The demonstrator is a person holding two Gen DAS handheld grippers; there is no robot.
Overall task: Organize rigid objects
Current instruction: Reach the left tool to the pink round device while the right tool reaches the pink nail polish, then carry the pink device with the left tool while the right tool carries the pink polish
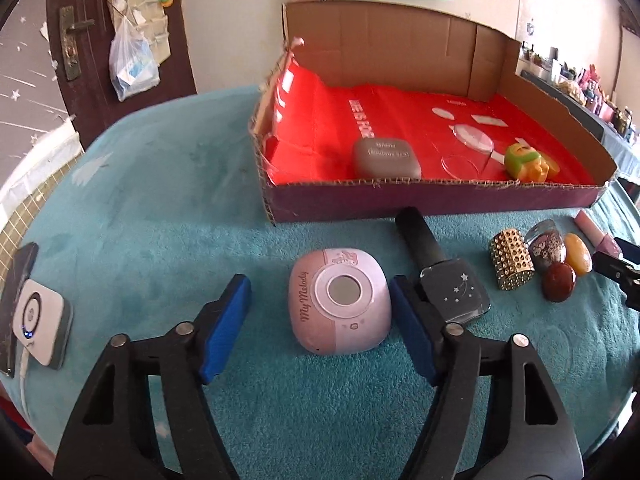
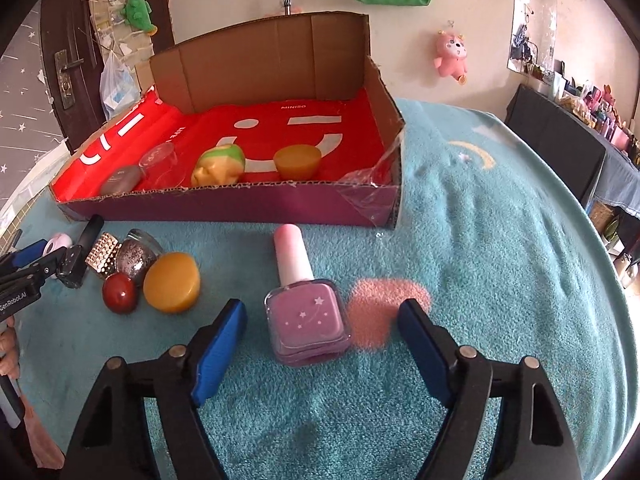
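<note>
A pink "My Melody" case lies on the teal blanket between the blue pads of my left gripper. The right pad is at its edge, the left pad stands apart, so the gripper is open. A black polish bottle lies just right of it. My right gripper is open around a pink nail-polish bottle, with a gap on both sides. Behind stands the red-lined cardboard box holding a grey case, a glass, a green-yellow toy and an orange cup.
Between the grippers lie a gold studded piece, a glitter bottle, a red-brown stone and an amber stone. A white charger on a phone sits at the blanket's left edge.
</note>
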